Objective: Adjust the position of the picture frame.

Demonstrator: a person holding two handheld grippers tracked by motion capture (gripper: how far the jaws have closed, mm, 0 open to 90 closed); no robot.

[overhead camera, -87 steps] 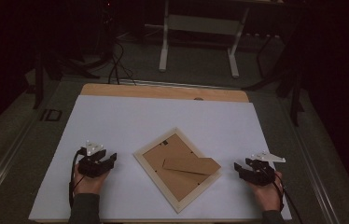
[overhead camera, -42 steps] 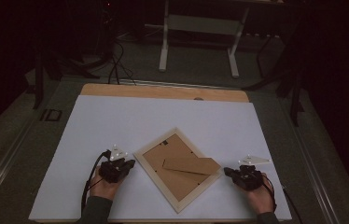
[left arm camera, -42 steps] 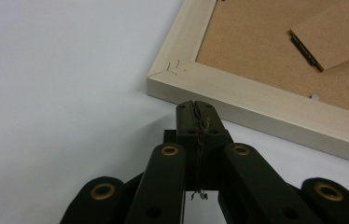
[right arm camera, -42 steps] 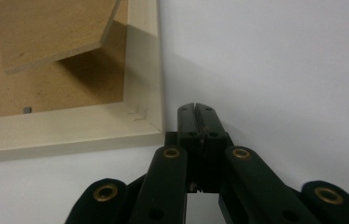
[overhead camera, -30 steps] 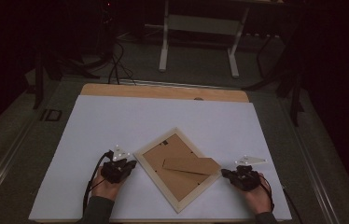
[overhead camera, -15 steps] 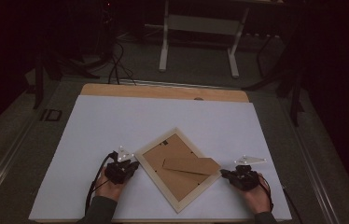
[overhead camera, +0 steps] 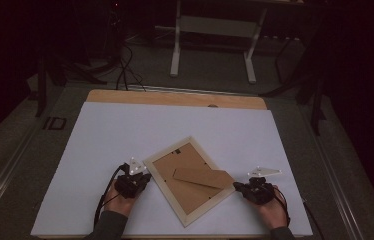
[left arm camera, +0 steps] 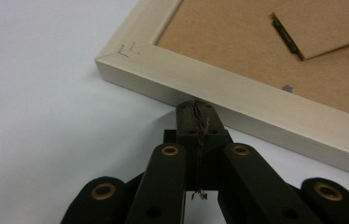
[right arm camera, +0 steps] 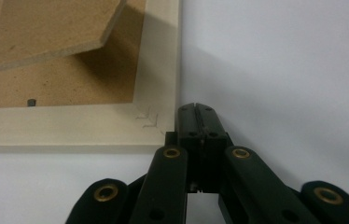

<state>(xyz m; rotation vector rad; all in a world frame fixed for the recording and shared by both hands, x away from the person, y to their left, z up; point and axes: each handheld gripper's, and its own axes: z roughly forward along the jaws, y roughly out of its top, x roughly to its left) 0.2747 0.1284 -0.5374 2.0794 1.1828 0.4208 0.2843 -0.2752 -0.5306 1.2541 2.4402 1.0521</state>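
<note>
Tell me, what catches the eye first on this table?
A pale wooden picture frame lies face down and askew on the white table, its brown stand flap showing. The shut left gripper meets its left edge, and the shut right gripper its right corner.

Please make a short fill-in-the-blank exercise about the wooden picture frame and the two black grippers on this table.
1. The pale wooden picture frame lies with its brown ____ side facing up.
2. The jaws of the left gripper are ____, and their tips meet the frame's outer edge.
3. The shut right gripper has its tips at a ____ of the frame.
4. A brown fibreboard stand is hinged to the frame's ____ board.

Missing words: back; shut; corner; backing
</note>
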